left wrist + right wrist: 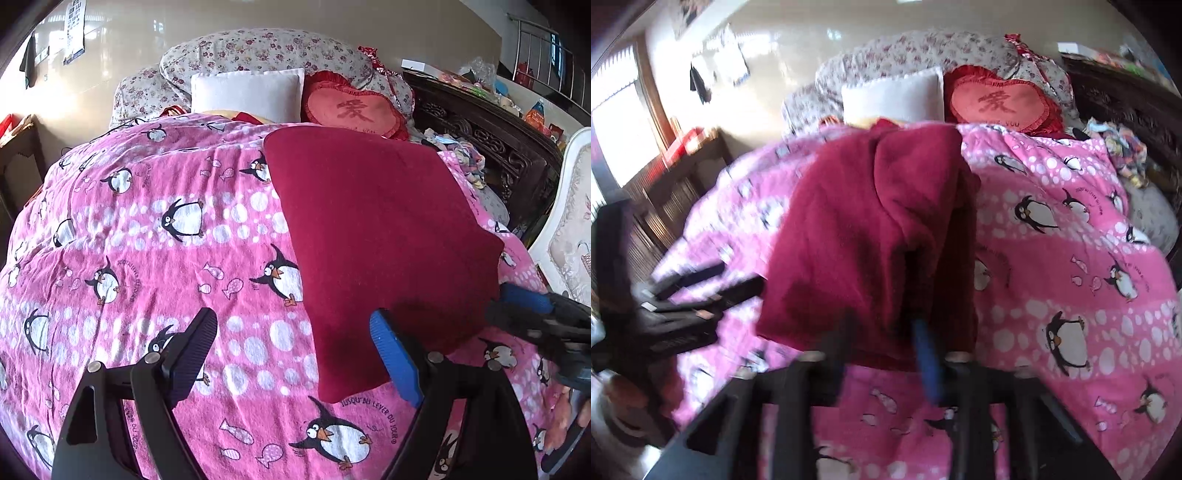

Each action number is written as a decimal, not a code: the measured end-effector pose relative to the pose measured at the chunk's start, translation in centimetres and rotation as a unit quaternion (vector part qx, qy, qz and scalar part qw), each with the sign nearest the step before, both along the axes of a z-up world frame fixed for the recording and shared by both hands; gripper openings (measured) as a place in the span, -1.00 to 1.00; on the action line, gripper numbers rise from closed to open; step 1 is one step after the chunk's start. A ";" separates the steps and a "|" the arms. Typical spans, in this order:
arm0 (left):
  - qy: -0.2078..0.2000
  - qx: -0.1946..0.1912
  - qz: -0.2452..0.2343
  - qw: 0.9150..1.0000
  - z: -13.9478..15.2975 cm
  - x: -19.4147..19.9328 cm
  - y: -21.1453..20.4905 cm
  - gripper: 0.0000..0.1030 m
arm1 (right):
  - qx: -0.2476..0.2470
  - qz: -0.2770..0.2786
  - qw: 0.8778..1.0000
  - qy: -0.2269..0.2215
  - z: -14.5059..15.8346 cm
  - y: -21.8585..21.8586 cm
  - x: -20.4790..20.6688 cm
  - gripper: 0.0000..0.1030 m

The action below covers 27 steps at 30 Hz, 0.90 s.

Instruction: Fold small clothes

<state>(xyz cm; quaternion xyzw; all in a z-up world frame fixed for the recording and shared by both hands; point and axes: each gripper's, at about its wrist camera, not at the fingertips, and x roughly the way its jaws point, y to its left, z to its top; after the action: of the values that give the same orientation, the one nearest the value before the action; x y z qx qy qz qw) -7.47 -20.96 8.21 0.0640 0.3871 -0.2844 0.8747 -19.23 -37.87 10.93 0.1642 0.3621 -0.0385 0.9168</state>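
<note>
My left gripper (295, 350) hung with jaws apart over the blanket (147, 221); my right gripper (886, 332) had clamped the red cloth's (376, 236) edge.

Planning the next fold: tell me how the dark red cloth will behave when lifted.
Probably floppy: the dark red cloth drapes and bunches where the right gripper pinches it. Its fuzzy nap suggests little slipping. It looks light, since a corner pinch lifts it.
</note>
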 end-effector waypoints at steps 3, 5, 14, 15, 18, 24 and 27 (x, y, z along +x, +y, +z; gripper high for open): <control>0.002 -0.002 0.000 1.000 0.1 0.5 -0.2 0.64 | -0.007 -0.016 1.000 -0.016 1.4 -0.2 0.2 0.66; 0.007 -0.005 0.000 1.000 0.2 0.9 -0.3 0.65 | -0.016 -0.022 0.999 -0.018 1.9 -0.4 0.9 0.78; 0.054 -0.079 -0.033 0.995 0.4 5.1 -0.9 0.83 | 0.032 -0.046 0.998 -0.004 0.3 -5.1 5.9 0.82; 0.058 -0.085 -0.035 0.994 0.3 5.5 -1.0 0.84 | 0.047 -0.046 0.998 -0.004 -0.1 -5.9 6.3 0.82; 0.076 -0.100 -0.041 0.991 -0.4 6.8 -1.8 0.88 | 0.089 -0.043 0.995 -0.010 -1.3 -7.5 7.1 0.84; 0.084 -0.115 -0.052 0.988 -1.5 8.0 -3.8 1.00 | 0.132 -0.023 0.991 -0.020 -2.9 -8.6 8.6 0.85; 0.084 -0.114 -0.054 0.988 -1.9 8.3 -4.6 1.00 | 0.150 -0.013 0.988 -0.026 -3.4 -8.6 9.1 0.85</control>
<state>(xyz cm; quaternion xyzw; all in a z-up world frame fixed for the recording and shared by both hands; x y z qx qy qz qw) 0.80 -25.59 6.33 -0.0398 0.4206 -0.3775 0.8240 -10.11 -46.51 7.50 0.3059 0.3379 0.0087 0.8901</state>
